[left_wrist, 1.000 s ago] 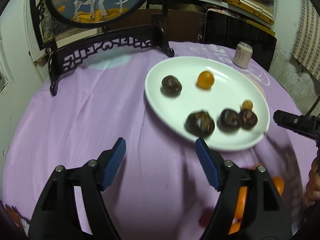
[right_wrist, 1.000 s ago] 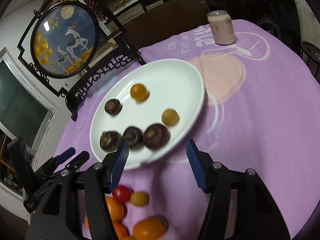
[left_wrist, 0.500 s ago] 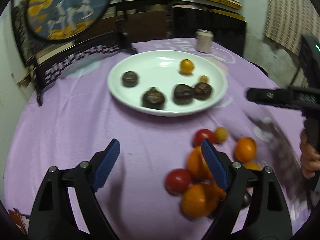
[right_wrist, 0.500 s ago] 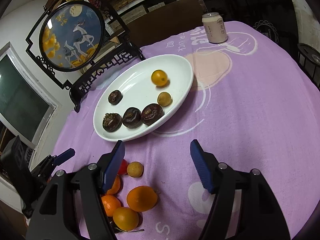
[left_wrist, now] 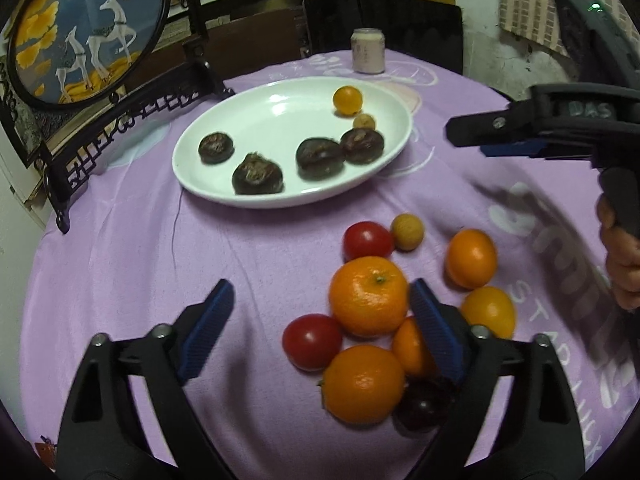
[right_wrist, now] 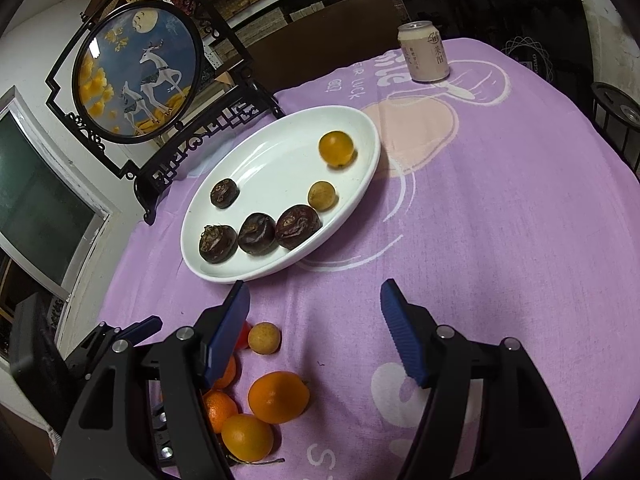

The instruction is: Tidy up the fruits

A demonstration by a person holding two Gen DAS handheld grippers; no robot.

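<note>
A white oval plate [left_wrist: 276, 120] [right_wrist: 280, 160] holds several dark brown fruits [left_wrist: 257, 173] [right_wrist: 257, 233], a small orange fruit [left_wrist: 347, 100] [right_wrist: 336, 148] and a small tan fruit [left_wrist: 364, 122] [right_wrist: 321, 196]. On the purple cloth in front lie oranges [left_wrist: 368, 290] [right_wrist: 278, 397], red tomatoes [left_wrist: 312, 342], a tan fruit [left_wrist: 407, 231] [right_wrist: 264, 337] and a dark fruit [left_wrist: 424, 406]. My left gripper [left_wrist: 320, 328] is open and empty, low over the pile. My right gripper [right_wrist: 314, 336] is open and empty, right of the pile; it shows in the left wrist view [left_wrist: 516, 132].
A black-framed round deer screen [left_wrist: 88, 28] [right_wrist: 136, 72] stands at the back left. A drink can [left_wrist: 368, 55] [right_wrist: 424, 52] stands behind the plate. A dark chair [right_wrist: 488, 0] is beyond the table's far edge.
Both grippers have pulled back from the plate toward the near side. The pile of oranges and tomatoes has come into the left wrist view. Both stay open.
</note>
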